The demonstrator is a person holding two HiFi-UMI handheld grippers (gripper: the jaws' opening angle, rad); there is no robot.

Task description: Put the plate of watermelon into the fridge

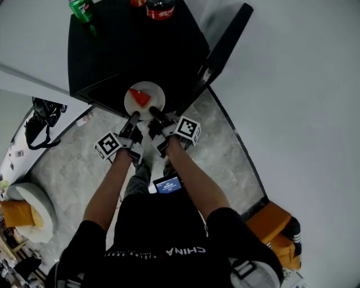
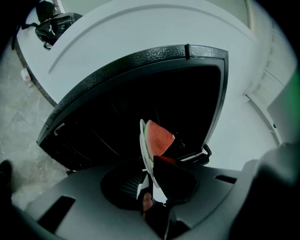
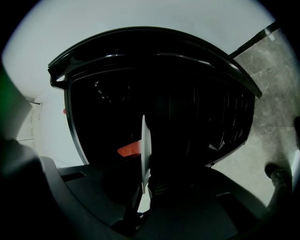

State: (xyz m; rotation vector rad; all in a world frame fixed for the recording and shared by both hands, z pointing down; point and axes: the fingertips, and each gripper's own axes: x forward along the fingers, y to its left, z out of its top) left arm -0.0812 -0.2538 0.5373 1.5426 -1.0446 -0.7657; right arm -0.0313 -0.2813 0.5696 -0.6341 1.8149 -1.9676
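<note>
A white plate (image 1: 144,100) with a red watermelon wedge (image 1: 139,97) sits at the mouth of the black fridge (image 1: 112,50), whose door (image 1: 222,50) stands open to the right. My left gripper (image 1: 134,119) is at the plate's near rim; in the left gripper view the plate (image 2: 143,145) and wedge (image 2: 159,138) stand edge-on between the jaws of the left gripper (image 2: 149,185), with a thin gap on the left side. My right gripper (image 1: 154,114) is shut on the rim beside it. In the right gripper view the plate (image 3: 146,150) fills the right gripper (image 3: 145,187) and hides most of the wedge (image 3: 129,149).
On the fridge top stand a green bottle (image 1: 81,8) and a red can (image 1: 160,8). The fridge's inside is dark, with wire racks (image 3: 225,126) faintly showing. A black bag (image 1: 39,121) and a round white seat (image 1: 34,208) lie left on the stone floor; an orange box (image 1: 270,225) is at the right.
</note>
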